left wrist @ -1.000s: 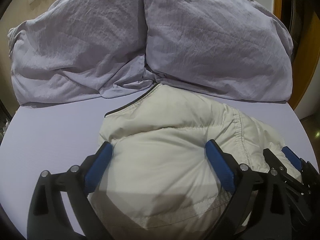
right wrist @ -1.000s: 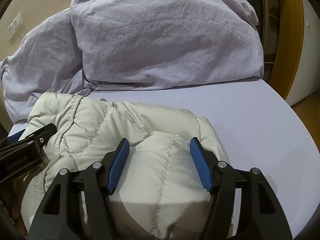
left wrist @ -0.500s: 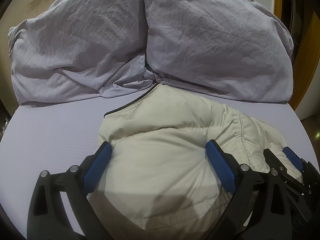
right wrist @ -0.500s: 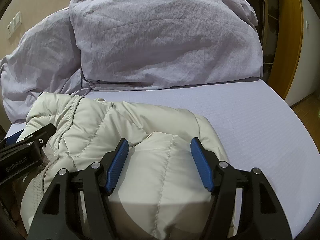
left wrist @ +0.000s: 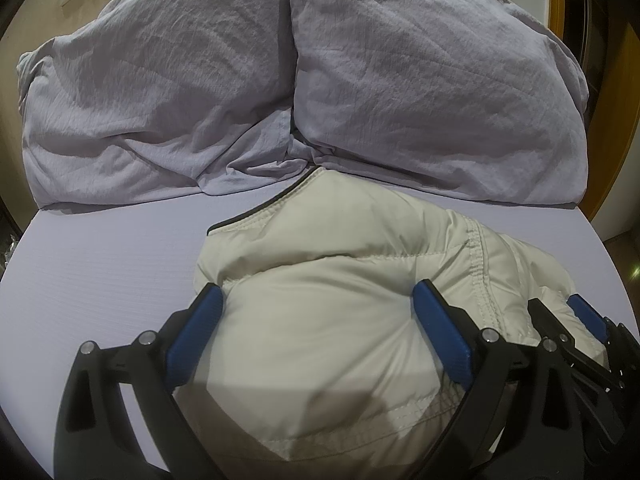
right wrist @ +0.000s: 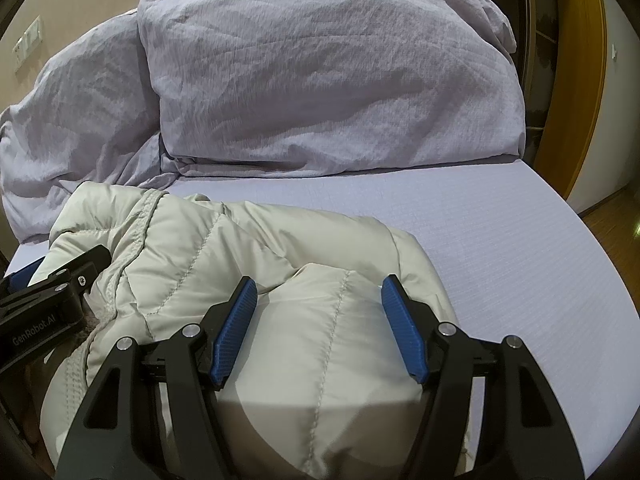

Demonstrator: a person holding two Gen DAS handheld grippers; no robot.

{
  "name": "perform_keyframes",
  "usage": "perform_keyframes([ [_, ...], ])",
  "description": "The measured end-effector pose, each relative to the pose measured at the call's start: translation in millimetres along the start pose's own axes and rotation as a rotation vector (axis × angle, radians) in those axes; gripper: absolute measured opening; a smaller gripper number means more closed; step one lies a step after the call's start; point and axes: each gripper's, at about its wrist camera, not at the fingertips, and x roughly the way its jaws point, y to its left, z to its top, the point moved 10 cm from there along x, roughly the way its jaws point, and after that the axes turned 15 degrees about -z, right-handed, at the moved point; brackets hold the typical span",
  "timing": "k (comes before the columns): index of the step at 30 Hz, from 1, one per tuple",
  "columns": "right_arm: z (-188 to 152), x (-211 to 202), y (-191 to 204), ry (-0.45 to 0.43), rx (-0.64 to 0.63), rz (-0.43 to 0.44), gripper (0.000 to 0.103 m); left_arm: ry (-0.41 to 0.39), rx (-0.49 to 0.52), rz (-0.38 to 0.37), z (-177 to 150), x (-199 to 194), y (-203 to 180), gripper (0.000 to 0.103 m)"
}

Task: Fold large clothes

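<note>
A cream puffer jacket [left wrist: 340,264] lies bunched on the lilac bed sheet [left wrist: 100,256]; it also shows in the right wrist view [right wrist: 248,248]. My left gripper [left wrist: 318,300] is open, its blue pads spread wide over the jacket's left part. My right gripper [right wrist: 318,292] is open over the jacket's right part. Each gripper shows in the other's view: the right one at the lower right edge [left wrist: 576,320], the left one at the left edge [right wrist: 60,280]. Whether the pads press on the cloth is not clear.
Two crumpled lilac pillows or duvet bundles [left wrist: 280,80] lie at the far side of the bed, also in the right wrist view [right wrist: 320,80]. The bare lilac sheet [right wrist: 520,240] stretches right of the jacket. A wooden door frame [right wrist: 580,80] stands at far right.
</note>
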Motion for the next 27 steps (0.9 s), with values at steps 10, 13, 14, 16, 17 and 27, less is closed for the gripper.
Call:
perform_keyframes([
  [10, 0.4, -0.4, 0.1, -0.001, -0.005, -0.007, 0.067, -0.004, 0.001, 0.003, -0.2, 1.3, 1.2, 0.096],
  [13, 0.4, -0.4, 0.1, -0.001, -0.006, -0.008, 0.067, -0.005, 0.001, 0.003, -0.2, 2.4, 1.5, 0.096],
  [14, 0.4, -0.4, 0.1, -0.001, -0.005, -0.008, 0.067, -0.005, 0.001, 0.004, -0.5, 1.7, 1.3, 0.096],
  [16, 0.3, -0.3, 0.4, -0.002, -0.005, -0.008, 0.067, -0.006, 0.001, 0.004, -1.2, 1.2, 0.2, 0.096],
  [17, 0.2, -0.3, 0.6, -0.002, -0.005, -0.007, 0.067, -0.007, 0.001, 0.004, -0.7, 2.3, 1.1, 0.096],
  [27, 2.3, -0.9, -3.3, 0.019, -0.010, 0.006, 0.068, 0.006, -0.011, -0.019, -1.0, 1.2, -2.0, 0.096],
])
